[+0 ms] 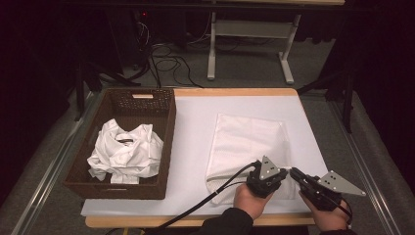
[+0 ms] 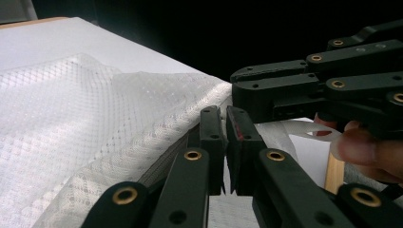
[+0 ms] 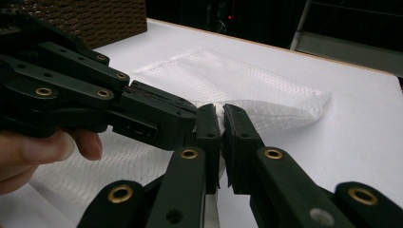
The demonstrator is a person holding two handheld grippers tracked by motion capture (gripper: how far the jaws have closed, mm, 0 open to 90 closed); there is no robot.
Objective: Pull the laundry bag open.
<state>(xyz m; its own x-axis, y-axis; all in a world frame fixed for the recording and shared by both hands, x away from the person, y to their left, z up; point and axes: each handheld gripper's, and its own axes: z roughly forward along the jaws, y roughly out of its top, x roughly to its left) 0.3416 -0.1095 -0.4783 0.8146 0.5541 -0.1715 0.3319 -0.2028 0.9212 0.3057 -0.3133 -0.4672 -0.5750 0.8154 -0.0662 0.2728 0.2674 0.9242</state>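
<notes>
White mesh bag [image 1: 244, 147] lies flat — long axis toward the table's far edge.

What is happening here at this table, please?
A person holds a two-jaw gripper in each hand at the near edge of a white mesh laundry bag that lies flat on the white table cover. The left gripper and the right gripper meet at the bag's near right corner, both with jaws shut on the mesh fabric. To the left, a dark brown woven basket holds a crumpled white shirt.
</notes>
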